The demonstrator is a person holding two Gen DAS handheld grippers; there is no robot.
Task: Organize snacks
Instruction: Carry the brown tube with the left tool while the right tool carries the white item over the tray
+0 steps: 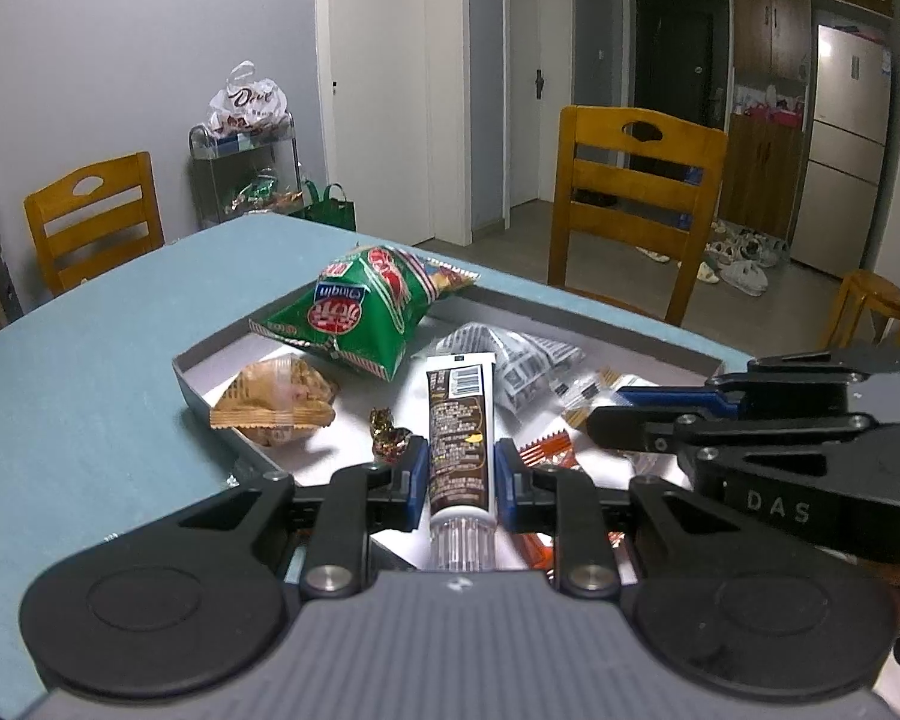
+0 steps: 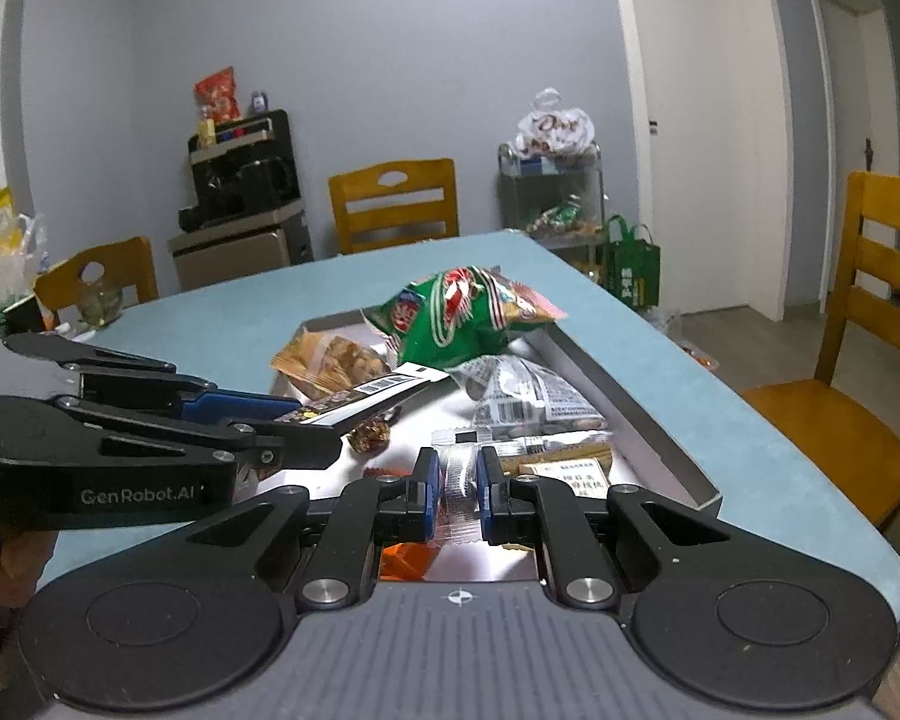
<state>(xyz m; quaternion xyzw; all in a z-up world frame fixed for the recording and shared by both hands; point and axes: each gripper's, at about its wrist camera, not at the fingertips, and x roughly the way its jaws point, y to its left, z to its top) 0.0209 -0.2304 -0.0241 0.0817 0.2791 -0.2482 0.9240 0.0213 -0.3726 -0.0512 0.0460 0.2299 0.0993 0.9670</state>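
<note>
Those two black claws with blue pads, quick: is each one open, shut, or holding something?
Left gripper: shut on a brown squeeze tube with a clear cap.
Right gripper: shut on a small clear plastic sachet.

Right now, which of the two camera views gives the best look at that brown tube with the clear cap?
The left wrist view: the brown tube lies lengthwise between the left gripper pads, barcode, label and clear cap all showing. The right wrist view catches the tube only side-on, a thin strip jutting from that gripper.

We look from each wrist along its tool, tilted down and close over the snack tray (image 1: 192, 375) on the blue worktop (image 1: 90, 360); both views share the tray (image 2: 660, 438) and the green chip bag (image 1: 354, 312).
</note>
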